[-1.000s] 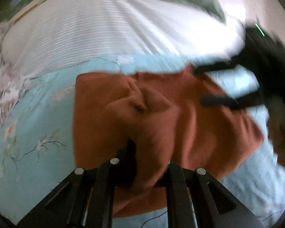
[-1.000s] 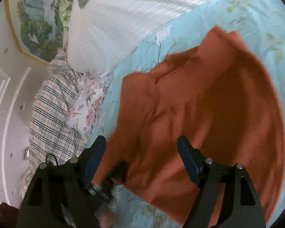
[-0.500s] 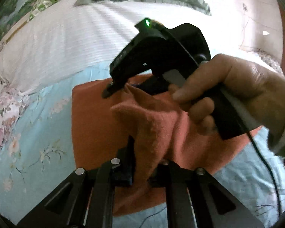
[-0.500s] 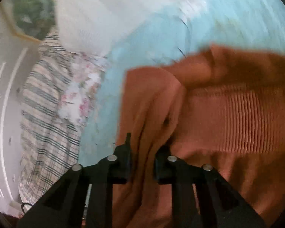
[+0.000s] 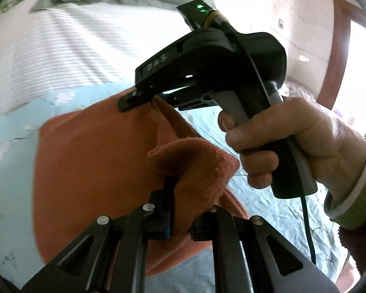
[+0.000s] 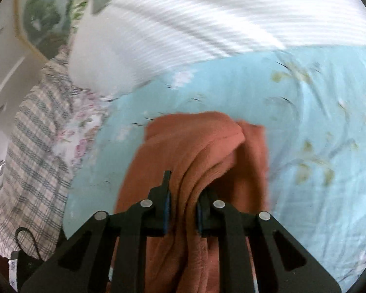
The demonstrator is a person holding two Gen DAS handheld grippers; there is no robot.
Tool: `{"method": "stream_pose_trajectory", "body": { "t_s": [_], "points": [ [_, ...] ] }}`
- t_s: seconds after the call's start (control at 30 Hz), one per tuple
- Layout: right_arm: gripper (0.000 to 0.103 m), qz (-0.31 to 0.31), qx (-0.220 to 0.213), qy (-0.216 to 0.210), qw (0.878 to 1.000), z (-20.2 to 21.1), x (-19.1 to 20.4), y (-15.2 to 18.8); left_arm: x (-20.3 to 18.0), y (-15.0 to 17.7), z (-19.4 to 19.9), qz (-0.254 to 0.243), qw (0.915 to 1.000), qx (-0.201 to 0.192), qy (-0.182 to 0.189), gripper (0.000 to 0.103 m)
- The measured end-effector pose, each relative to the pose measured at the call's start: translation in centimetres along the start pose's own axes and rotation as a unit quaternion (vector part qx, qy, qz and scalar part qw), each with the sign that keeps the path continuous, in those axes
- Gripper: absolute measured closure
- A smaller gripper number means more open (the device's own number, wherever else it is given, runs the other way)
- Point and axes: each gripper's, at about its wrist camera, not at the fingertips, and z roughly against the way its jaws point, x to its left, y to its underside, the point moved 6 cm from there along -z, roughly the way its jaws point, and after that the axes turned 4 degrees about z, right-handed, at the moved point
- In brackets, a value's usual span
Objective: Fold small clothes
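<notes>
Cloth fills the middle of both views: an orange garment (image 5: 90,161) draped over the light blue floral bedsheet (image 5: 9,131). My left gripper (image 5: 183,195) is clamped on a bunched fold of that garment, the fabric rising out of the jaws in a rounded hump toward 12 o'clock. From the left wrist view, my right gripper (image 5: 143,99) sits at about 1 o'clock, its fingertips pinching the garment's far edge, with a taut ridge of cloth running from that pinch down to the fold in my left jaws. My right hand (image 5: 287,141) wraps its handle at 3 o'clock, a black cable hanging from it toward 5 o'clock.

In the right wrist view, my right gripper (image 6: 181,200) is closed tight on a thick gathered strip of the orange garment (image 6: 202,146), which spreads away toward 12 o'clock and lies on the bedsheet (image 6: 317,122). A white striped pillow (image 6: 207,19) sits across 12 o'clock, touching the sheet's far edge. A plaid blanket (image 6: 34,161) lies at 9 o'clock, beside a pink-flowered cloth (image 6: 82,134).
</notes>
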Motion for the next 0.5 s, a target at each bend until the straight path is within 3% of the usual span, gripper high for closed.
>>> {"method": "stream_pose_trajectory", "body": {
  "t_s": [0.23,0.4,0.43,0.5],
  "points": [
    [0.085,-0.001,0.003,0.008,1.0,-1.3,-2.1,0.9,-0.1,1.1,-3.1,-0.006,0.9994,0.035,0.002,0.093],
    [0.086,-0.003,0.01,0.016,1.0,-1.9,-2.4,1.6,0.5,1.6,-2.6,0.015,0.9986,0.048,0.018,0.084],
    [0.085,0.001,0.016,0.024,1.0,-2.0,-2.4,1.9,0.9,1.7,-2.3,0.031,0.9976,0.056,0.029,0.08],
    [0.081,0.001,0.018,0.039,0.999,-1.7,-2.5,2.3,2.0,2.3,-1.2,0.06,0.9948,0.067,0.047,0.062]
  ]
}}
